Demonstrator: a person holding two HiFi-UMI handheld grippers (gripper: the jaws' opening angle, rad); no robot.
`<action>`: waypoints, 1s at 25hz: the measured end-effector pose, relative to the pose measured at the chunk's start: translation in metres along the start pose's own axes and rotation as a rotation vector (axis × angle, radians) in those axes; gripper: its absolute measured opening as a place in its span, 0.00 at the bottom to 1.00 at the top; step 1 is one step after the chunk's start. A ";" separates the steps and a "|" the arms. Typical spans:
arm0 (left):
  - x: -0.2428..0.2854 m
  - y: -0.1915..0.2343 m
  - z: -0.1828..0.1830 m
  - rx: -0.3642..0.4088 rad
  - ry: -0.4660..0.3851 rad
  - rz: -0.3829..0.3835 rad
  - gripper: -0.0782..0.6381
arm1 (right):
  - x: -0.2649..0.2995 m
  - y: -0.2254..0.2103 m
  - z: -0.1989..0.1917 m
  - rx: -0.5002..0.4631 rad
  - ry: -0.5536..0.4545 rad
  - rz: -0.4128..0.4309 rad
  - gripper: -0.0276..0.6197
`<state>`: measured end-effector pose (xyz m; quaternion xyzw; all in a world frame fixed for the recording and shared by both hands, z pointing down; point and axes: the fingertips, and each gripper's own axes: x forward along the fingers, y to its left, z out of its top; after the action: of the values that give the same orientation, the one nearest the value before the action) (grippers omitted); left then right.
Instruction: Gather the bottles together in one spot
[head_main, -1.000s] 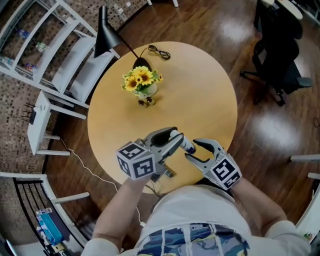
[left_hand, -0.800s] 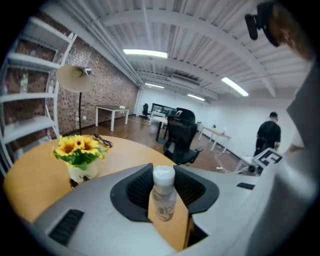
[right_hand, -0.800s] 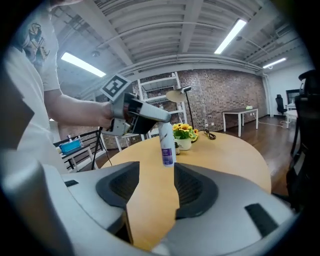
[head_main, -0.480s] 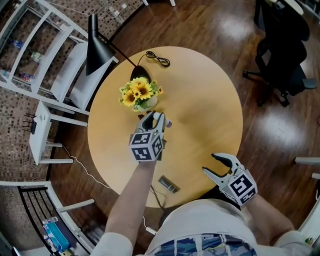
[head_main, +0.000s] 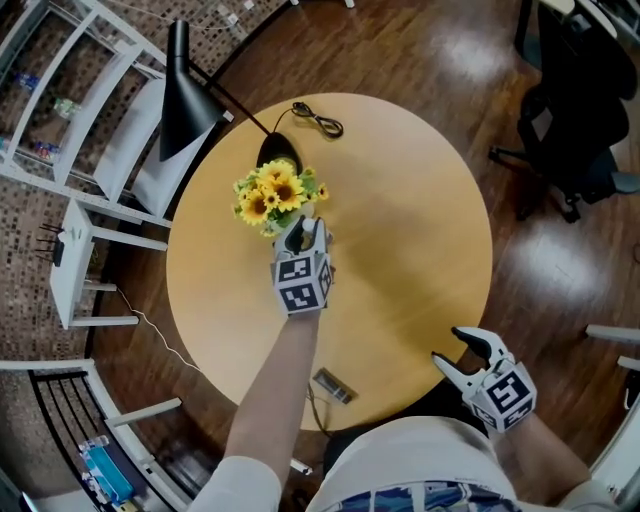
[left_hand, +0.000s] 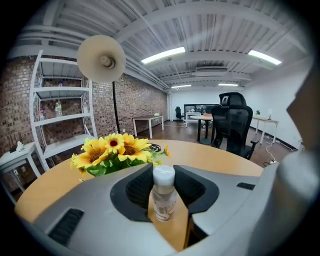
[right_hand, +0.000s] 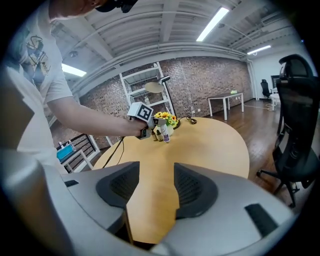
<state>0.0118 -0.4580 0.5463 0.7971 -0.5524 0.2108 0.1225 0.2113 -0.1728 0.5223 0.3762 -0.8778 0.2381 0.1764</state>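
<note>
**Head view**
- Table (head_main: 410, 220): round, pale wood, on a dark plank floor.
- Sunflowers (head_main: 270, 193): in a vase, at 10 o'clock from the table's centre.
- Lamp (head_main: 186, 95): black shade hangs off the table at 10 o'clock. Its base stands on the table at 11 o'clock, beyond the flowers.
- Cable (head_main: 318, 118): looped, black, near the 12 o'clock rim.
- Device (head_main: 333, 385): small, grey, flat, at the 6 o'clock rim. Its kind cannot be made out.
- Left gripper (head_main: 303, 230): near the centre, jaws pointing to 12 o'clock, tips just beside the vase.
- Right gripper (head_main: 447, 345): at the rim between 4 and 5 o'clock, well apart from the left one.
- Chair (head_main: 575, 110): black, on the floor at 2 o'clock.
- Shelf (head_main: 60, 80): white rack, on the floor at 10 o'clock.

**Left gripper view**
- Bottle (left_hand: 163, 196): small, clear, white cap, upright. It is clamped between the two pads.
- Its foot is at the tabletop; contact cannot be told.
- The sunflowers stand just beyond, at 11 o'clock.

**Right gripper view**
- The jaws stand wide apart, released, with only bare table between them.
- At 12 o'clock, across the table, is the left gripper with the bottle upright in its jaws, just beside the vase.
</note>
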 end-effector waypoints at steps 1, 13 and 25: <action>0.003 0.002 -0.002 -0.004 -0.002 0.009 0.29 | 0.000 -0.002 -0.001 0.001 0.002 -0.001 0.42; 0.007 0.005 -0.009 0.024 -0.008 0.035 0.30 | 0.001 0.005 -0.009 -0.026 0.038 -0.006 0.42; -0.082 0.000 0.021 0.018 -0.123 -0.025 0.36 | -0.005 0.037 -0.003 -0.097 0.003 -0.018 0.42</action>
<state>-0.0085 -0.3990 0.4890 0.8164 -0.5470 0.1650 0.0837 0.1874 -0.1466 0.5118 0.3749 -0.8846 0.1945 0.1979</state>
